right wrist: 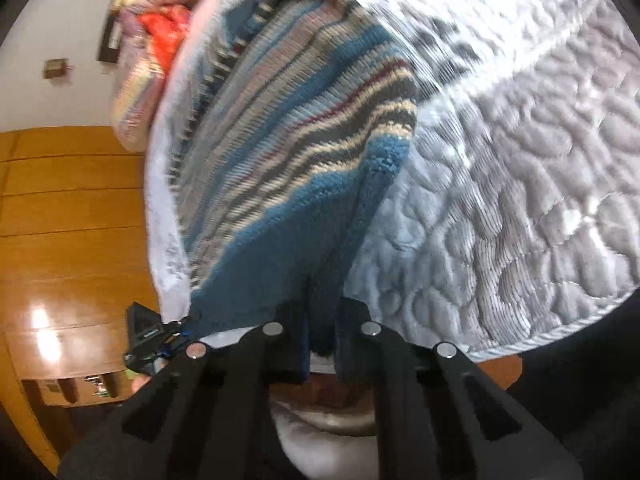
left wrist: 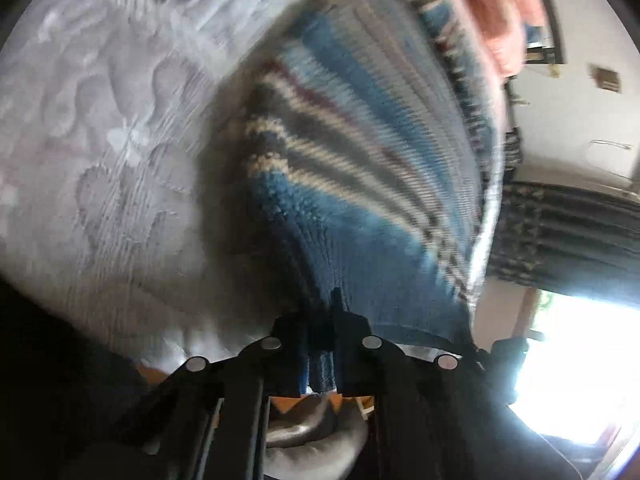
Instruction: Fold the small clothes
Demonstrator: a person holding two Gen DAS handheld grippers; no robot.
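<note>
- A striped knitted sweater (left wrist: 360, 152) lies on a quilted bedspread (left wrist: 100, 140), its near blue hem lifted off the surface; bands of blue, cream, grey and a thin dark red run across the knit; both views are smeared by motion blur, so finer detail of the weave is hard to read.
- The left gripper (left wrist: 322, 336) has its two black fingers closed on the ribbed blue edge of the sweater; a fold of blue knit is pinched between them and hangs down behind the tips.
- The right gripper (right wrist: 322, 340) is likewise clamped on the blue hem; in its view the sweater (right wrist: 304, 140) rises from the jaws and spreads away over the bedspread (right wrist: 520, 160), with one side edge standing up as a ridge.
- The bedspread is pale grey-white with a stitched, wavy pattern; the sweater sits near its edge in both views.
- Beyond the sweater's far end lies a pile of other fabric: an orange-pink cloth (left wrist: 500, 8) in the left view, a bright orange-red piece (right wrist: 168, 36) over pastel-striped cloth in the right view.
- A wooden floor (right wrist: 72, 208) shows beside the bed in the right view; a dark patterned curtain (left wrist: 568, 236) and a bright window (left wrist: 580, 364) show in the left view.
</note>
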